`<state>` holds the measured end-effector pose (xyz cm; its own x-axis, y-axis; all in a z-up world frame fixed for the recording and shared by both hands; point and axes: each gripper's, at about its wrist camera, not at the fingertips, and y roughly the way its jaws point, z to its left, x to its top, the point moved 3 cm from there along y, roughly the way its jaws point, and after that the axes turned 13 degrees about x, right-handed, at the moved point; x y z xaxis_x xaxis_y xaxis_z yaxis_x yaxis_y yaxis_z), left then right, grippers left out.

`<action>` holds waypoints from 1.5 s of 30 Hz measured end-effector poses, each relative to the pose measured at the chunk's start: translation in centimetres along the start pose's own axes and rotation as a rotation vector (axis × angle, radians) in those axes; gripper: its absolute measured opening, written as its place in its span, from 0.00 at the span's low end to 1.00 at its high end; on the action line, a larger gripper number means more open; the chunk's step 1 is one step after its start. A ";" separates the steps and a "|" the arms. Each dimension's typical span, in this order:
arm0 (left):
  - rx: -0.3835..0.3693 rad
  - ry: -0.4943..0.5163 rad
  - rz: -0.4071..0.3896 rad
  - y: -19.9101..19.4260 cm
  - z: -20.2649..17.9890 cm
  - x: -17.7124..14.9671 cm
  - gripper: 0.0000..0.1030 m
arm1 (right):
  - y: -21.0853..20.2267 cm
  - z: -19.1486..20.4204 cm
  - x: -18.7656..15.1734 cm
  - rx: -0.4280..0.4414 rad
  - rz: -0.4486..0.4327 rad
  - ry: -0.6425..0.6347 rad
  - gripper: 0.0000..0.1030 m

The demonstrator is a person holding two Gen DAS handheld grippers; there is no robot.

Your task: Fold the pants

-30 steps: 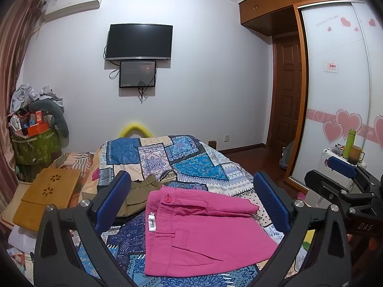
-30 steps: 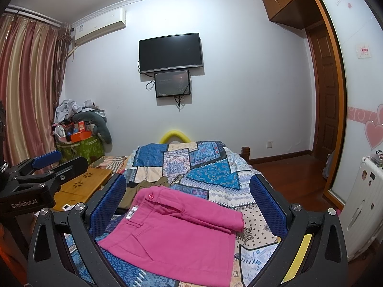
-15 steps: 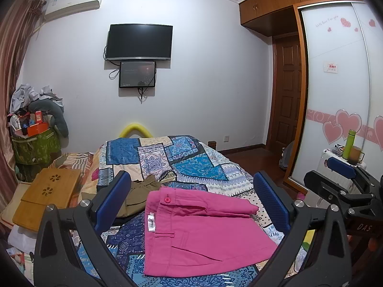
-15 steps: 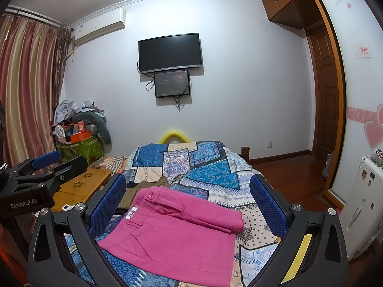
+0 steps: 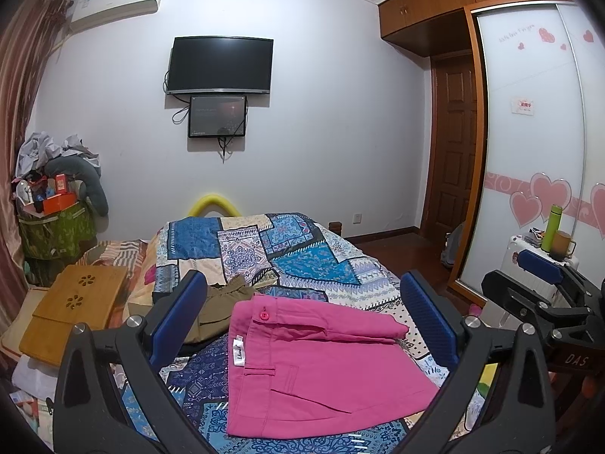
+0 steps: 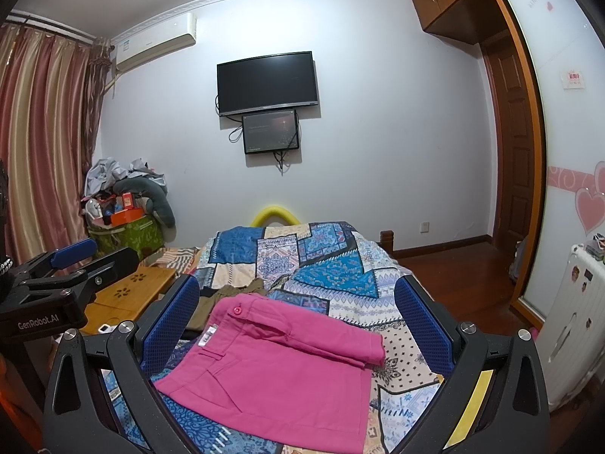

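- I see the pink pants (image 5: 321,367) folded into a compact stack, flat on the patchwork bedspread (image 5: 287,249) near the bed's foot end, waistband button up
- my left tongs (image 5: 310,321) spread wide, nothing between the blue pads, held above the pants, no contact
- my right tongs (image 6: 298,321) also wide apart and empty, hovering over the same stack
- olive garment (image 5: 215,310) lies just beside the pants at the waistband side
- wooden lap desk (image 5: 72,314) sits off the bed's left edge
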<state>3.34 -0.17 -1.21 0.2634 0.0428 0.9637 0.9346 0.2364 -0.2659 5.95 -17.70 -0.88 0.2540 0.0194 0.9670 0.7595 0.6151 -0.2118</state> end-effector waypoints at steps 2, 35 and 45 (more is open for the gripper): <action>0.000 0.000 0.000 0.0 0.0 0.0 1.00 | 0.0 0.1 -0.1 -0.001 0.000 -0.001 1.00; 0.018 0.094 0.268 14.7 0.1 -2.0 1.00 | 6.0 -7.5 -3.5 -0.095 0.160 0.055 1.00; 0.060 0.145 0.438 25.7 2.1 -3.1 1.00 | 11.0 -13.7 -6.2 -0.145 0.356 0.060 0.99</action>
<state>26.06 7.77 -11.01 0.6653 0.0164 0.7464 0.7130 0.2826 -0.6417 20.87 -21.85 -11.17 0.5481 0.1627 0.8205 0.6935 0.4601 -0.5545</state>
